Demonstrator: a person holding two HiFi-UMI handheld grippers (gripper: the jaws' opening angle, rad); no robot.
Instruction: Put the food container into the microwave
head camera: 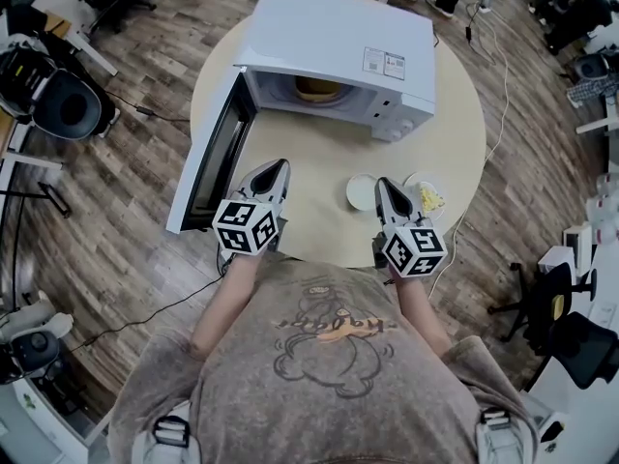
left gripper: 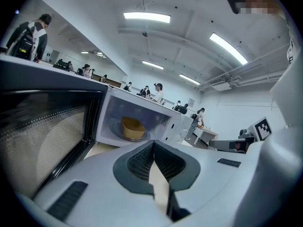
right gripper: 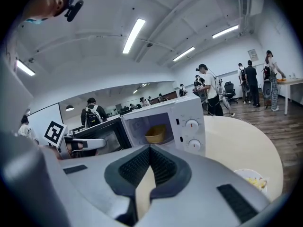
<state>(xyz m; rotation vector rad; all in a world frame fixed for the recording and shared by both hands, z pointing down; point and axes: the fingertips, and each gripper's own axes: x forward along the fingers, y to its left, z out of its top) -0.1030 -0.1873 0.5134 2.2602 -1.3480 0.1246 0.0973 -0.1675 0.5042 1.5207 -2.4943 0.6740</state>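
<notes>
A tan food container (head camera: 317, 89) sits inside the white microwave (head camera: 338, 42) on its turntable, also seen in the left gripper view (left gripper: 132, 128) and the right gripper view (right gripper: 155, 134). The microwave door (head camera: 208, 162) hangs wide open to the left. My left gripper (head camera: 274, 170) is in front of the open door's hinge side, shut with nothing between its pads (left gripper: 153, 143). My right gripper (head camera: 385, 184) hovers over the table in front of the microwave's knob panel, also shut and empty (right gripper: 150, 148). Both point toward the microwave, well short of it.
A round white lid (head camera: 360, 191) and a white plate with yellow food (head camera: 430, 199) lie on the round beige table (head camera: 455, 114) beside the right gripper. Office chairs, cables and desks surround the table on the wooden floor. People stand in the background.
</notes>
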